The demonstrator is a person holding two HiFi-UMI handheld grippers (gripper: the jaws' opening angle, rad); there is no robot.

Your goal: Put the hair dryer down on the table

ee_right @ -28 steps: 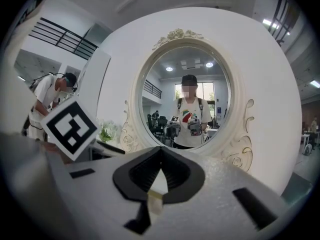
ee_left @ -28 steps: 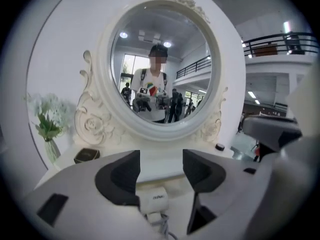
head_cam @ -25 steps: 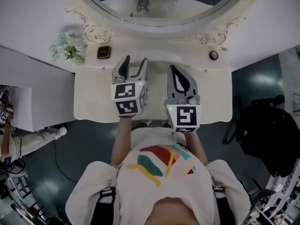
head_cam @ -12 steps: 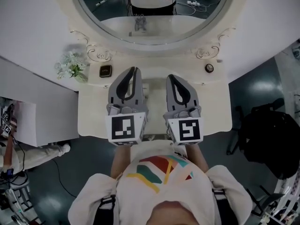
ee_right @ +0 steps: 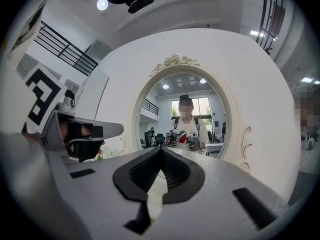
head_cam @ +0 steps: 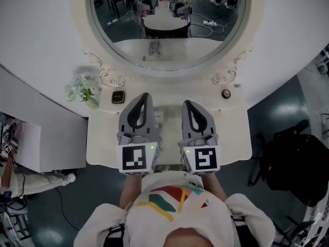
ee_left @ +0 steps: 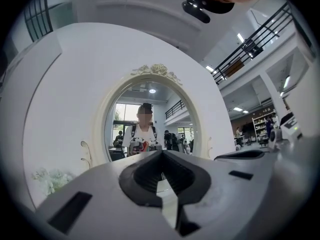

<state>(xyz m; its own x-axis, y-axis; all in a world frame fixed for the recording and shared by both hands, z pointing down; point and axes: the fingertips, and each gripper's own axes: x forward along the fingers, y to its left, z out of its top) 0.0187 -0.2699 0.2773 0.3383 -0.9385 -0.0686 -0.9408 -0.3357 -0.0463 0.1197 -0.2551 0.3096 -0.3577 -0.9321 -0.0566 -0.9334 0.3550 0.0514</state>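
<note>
My grey left tongs [head_cam: 144, 95], just closed, and grey right tongs [head_cam: 186, 103]: two, both together, empty, above one cream counter [head_cam: 103, 138]. Only head view shows one small black square box [head_cam: 118, 96].

**Lighting and image quality.** Even, diffuse indoor light. Head view: sharp, with the pale table [head_cam: 103, 138] bright against a dark floor [head_cam: 77, 189]. Both gripper views: strong fisheye curvature and black vignetted corners. A ceiling lamp [ee_right: 102, 4] flares at the upper left of the right gripper view.
</note>
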